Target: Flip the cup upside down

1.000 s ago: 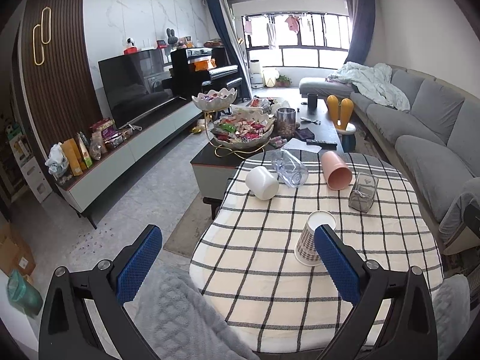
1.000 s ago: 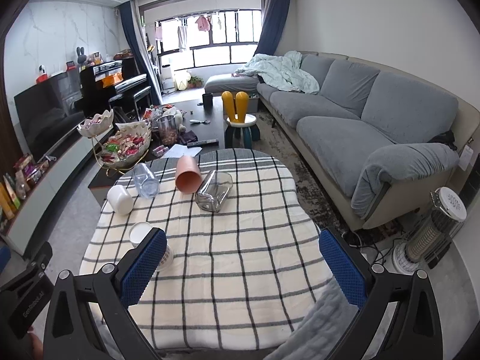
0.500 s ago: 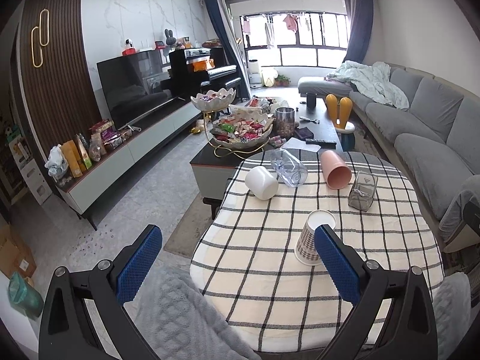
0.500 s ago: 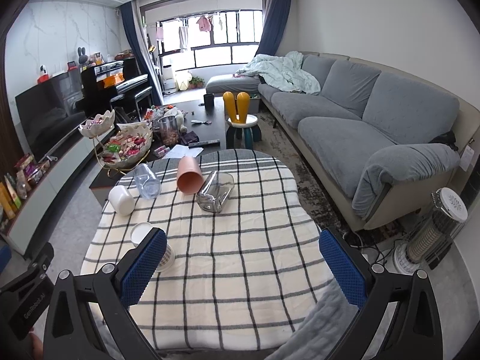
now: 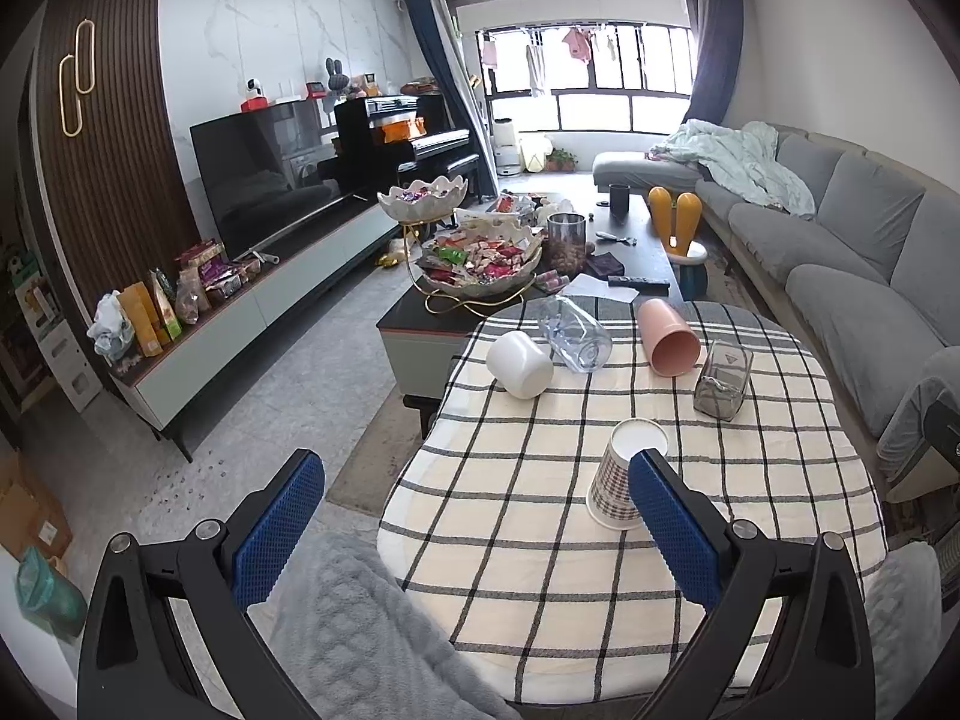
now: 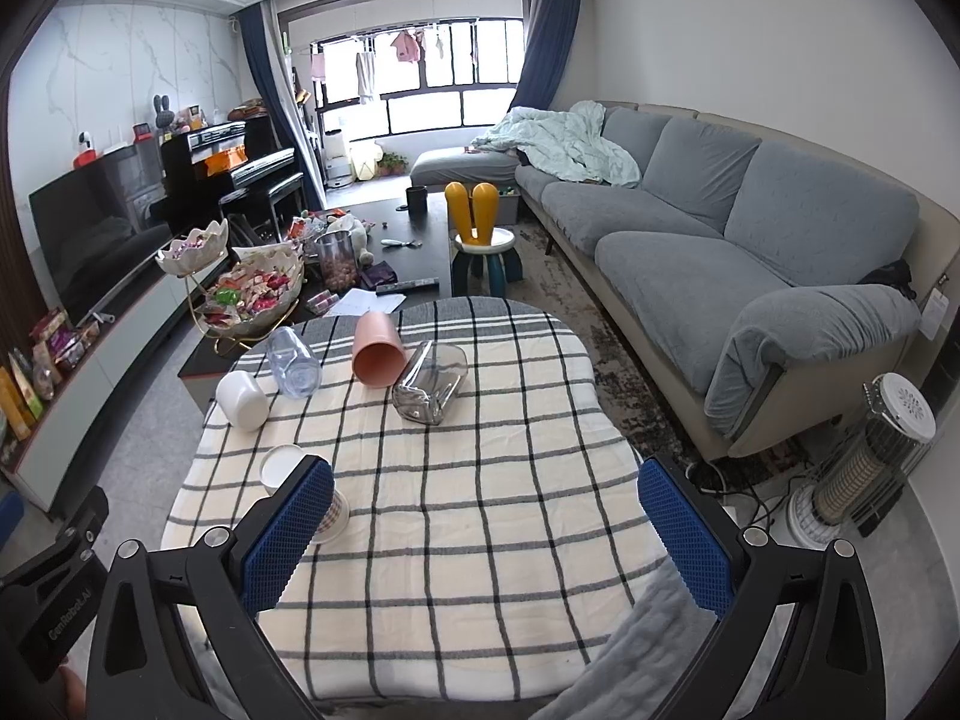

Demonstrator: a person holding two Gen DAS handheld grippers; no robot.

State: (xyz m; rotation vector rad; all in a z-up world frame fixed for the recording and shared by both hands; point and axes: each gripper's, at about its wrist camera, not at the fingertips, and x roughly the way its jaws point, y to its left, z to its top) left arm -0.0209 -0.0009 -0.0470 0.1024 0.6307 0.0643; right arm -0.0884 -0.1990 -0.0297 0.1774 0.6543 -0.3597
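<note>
The paper cup (image 5: 624,480) w/ a plaid pattern stood on the checked tabletop (image 5: 540,570), white end up, wider end down. It looked already inverted, tho I couldn't be sure from this angle. Its long axis ran vertical, leaning slightly in the fisheye.

Left claw (image 5: 474,531) was spread wide, holding nothing. The cup sat ahead of it & toward its right finger (image 5: 672,531), whose tip overlapped the cup's lower edge in that view; contact or just in front, couldn't tell. Right claw (image 6: 486,534) was equally wide open & empty. From the right wrist view the cup (image 6: 288,471) lay off to the left, partly hidden behind that claw's left finger (image 6: 288,531).

So the left hand was nearer & better lined up, in my judgement. The next move turned on shifting the left claw rightward so the cup's wall fell between both pads.

Other cups lay on their sides at the far end: white cup (image 5: 519,363), clear cup (image 5: 573,339), pink cup (image 5: 667,345), grey glass (image 5: 723,378). All were well apart from both claws.
</note>
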